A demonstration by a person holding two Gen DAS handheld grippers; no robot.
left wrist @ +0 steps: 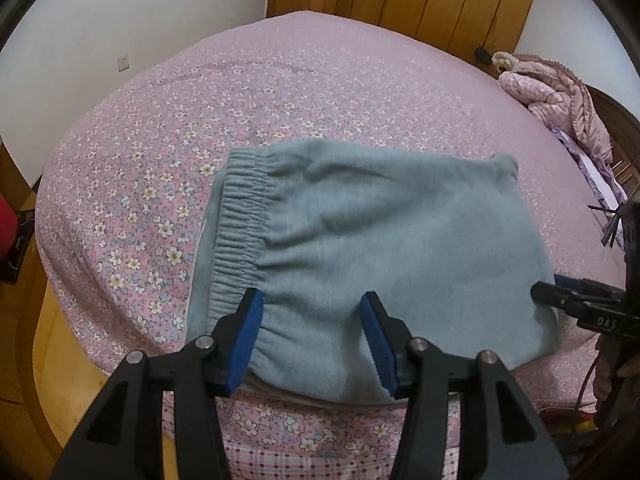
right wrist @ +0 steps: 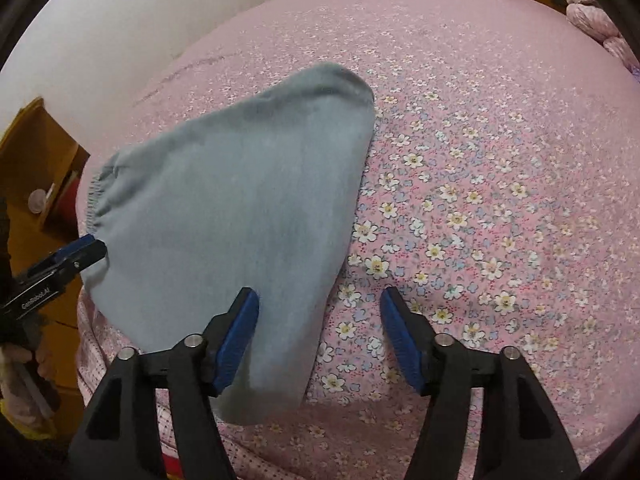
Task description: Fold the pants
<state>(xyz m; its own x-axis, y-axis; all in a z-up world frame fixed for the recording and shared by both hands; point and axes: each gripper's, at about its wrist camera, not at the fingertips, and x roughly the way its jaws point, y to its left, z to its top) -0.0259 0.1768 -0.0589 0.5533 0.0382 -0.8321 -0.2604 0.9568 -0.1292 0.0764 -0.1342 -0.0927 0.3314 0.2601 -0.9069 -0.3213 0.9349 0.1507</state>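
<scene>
The grey-blue pants (left wrist: 360, 248) lie as a compact folded bundle near the front edge of the bed (left wrist: 280, 92), at about six o'clock on the mattress as the left wrist view shows it, with the elastic waistband (left wrist: 240, 232) along the bundle's nine o'clock side. By the look of it the folding is nearly done — the legs seem tucked under or inside, and what may remain is a last squaring-up or one more fold. The left claw (left wrist: 312, 334) hangs over the near edge of the bundle with its blue pads spread and nothing pinched between them. The right claw (right wrist: 320, 334) is spread too, its left pad over the bundle's lower corner and its right pad over bare sheet, gripping nothing. Toward twelve and three o'clock the flowered sheet is open and flat, giving ample room to slide or flip the pants. A pink quilted coat (left wrist: 560, 96) sits well apart at two o'clock. The tight side is six o'clock — the bundle nearly reaches the mattress edge, so a pull that way could drag it off.
</scene>
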